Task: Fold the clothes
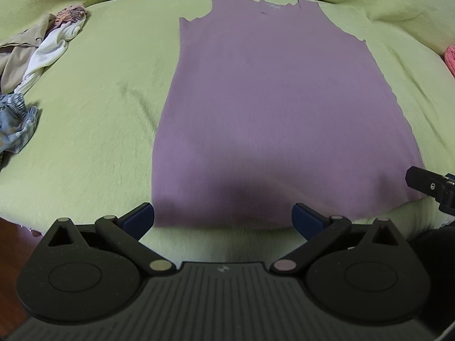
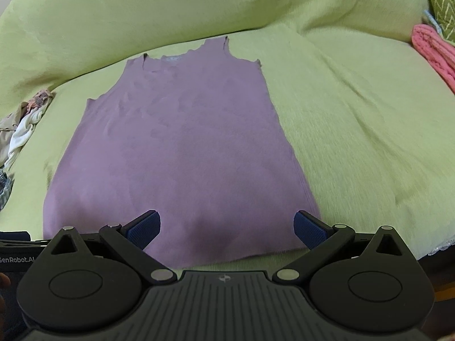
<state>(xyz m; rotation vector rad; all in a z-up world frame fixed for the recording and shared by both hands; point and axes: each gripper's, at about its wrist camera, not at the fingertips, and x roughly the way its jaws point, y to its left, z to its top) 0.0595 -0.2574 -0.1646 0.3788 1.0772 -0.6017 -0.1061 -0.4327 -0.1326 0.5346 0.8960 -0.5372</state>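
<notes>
A purple sleeveless top (image 1: pixel 270 108) lies spread flat on the light green cover (image 1: pixel 93 113), straps at the far end and hem toward me. My left gripper (image 1: pixel 223 220) hovers open at the hem's near-left part, nothing between its blue pads. In the right wrist view the same purple top (image 2: pixel 182 147) fills the middle, and my right gripper (image 2: pixel 227 228) stands open over the hem's right part, holding nothing. Part of the right gripper (image 1: pixel 432 187) shows at the right edge of the left wrist view.
A heap of clothes (image 1: pixel 37 45) in beige, white and a blue print lies at the far left of the cover. A pink knit item (image 2: pixel 432 54) rests at the far right, beside a green patterned cushion (image 2: pixel 440 2). Dark floor (image 1: pixel 11 244) shows beyond the near-left edge.
</notes>
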